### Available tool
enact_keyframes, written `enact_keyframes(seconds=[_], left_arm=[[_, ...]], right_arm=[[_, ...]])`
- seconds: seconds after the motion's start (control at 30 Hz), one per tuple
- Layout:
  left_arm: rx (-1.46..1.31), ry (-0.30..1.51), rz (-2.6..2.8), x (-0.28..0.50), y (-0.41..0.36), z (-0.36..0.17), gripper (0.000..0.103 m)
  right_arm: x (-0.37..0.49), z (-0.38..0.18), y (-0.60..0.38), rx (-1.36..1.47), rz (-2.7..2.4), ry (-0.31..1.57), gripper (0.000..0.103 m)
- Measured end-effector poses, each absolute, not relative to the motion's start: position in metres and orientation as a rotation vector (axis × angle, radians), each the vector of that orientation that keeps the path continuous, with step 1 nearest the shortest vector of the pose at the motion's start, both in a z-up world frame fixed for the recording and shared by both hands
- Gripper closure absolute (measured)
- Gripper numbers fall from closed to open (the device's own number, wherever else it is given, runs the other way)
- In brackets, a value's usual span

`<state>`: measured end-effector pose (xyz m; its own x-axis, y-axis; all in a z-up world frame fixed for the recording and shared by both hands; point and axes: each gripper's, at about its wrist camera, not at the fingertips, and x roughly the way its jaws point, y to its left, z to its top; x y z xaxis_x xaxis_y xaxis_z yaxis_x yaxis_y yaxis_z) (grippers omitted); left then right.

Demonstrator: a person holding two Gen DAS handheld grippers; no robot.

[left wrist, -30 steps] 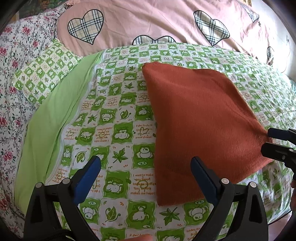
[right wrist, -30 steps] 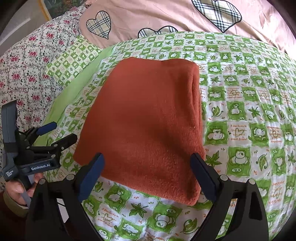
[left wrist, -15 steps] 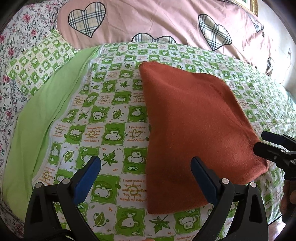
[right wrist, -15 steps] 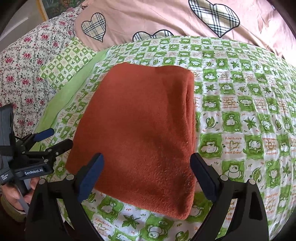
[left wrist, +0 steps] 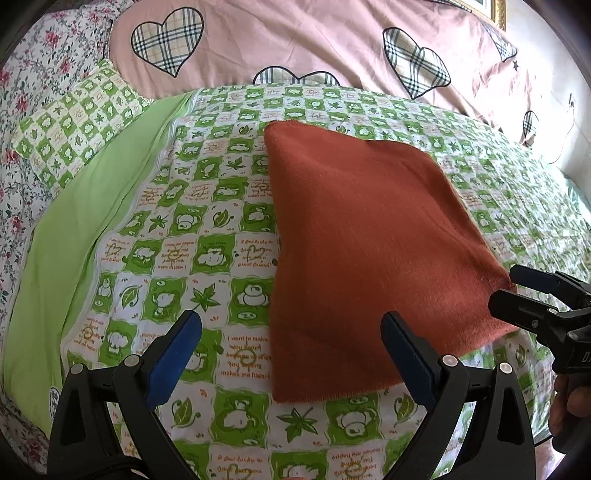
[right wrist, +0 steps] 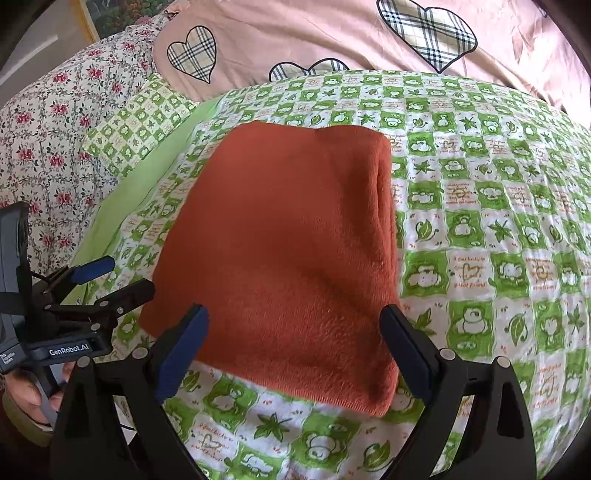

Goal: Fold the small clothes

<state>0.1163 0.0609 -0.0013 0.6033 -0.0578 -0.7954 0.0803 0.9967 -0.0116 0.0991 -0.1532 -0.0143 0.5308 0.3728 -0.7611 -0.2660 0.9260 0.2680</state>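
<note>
The folded rust-orange cloth is lying flat on the bed's green checked quilt. The left gripper is hovering with its jaws spread wide, holding nothing. The right gripper is likewise gaping empty over the cloth's near edge.

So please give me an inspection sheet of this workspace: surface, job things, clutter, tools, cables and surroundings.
Surface: green checked bedspread on a bed.
Job things: orange cloth, folded, lying flat on the bedspread.
Clutter: small green checked pillow at the far left.
Tools: left tool open, holding nothing; right tool open, holding nothing.
Cables: thin wire on the wall at far right.
Surroundings: pink quilt with checked hearts, flowered sheet, picture frame.
</note>
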Motion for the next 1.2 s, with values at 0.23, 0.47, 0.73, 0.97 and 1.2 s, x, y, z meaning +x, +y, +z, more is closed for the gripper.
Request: enact_keyframes(seconds=[0.23,0.47,0.73,0.97,1.2], left_arm=[[0.045,0.912,-0.096,0.106,0.056,-0.001,0.005],[0.057,0.91,-0.111,0.102,0.053,0.0,0.005],[0.057,0.909,-0.116,0.101,0.054,0.0,0.005],[0.061,0.91,-0.118,0.101,0.054,0.0,0.005],[0.062,0.91,-0.118,0.101,0.054,0.0,0.005]], right_arm=[[0.092,-0.016,-0.154,0.126,0.378,0.941,0.009],[0.089,-0.016,-0.152,0.105,0.386,0.94,0.009],[0.088,-0.014,-0.152,0.106,0.384,0.938,0.008],[0.088,-0.014,-0.15,0.107,0.386,0.94,0.008],[0.089,-0.014,-0.151,0.109,0.387,0.937,0.007]])
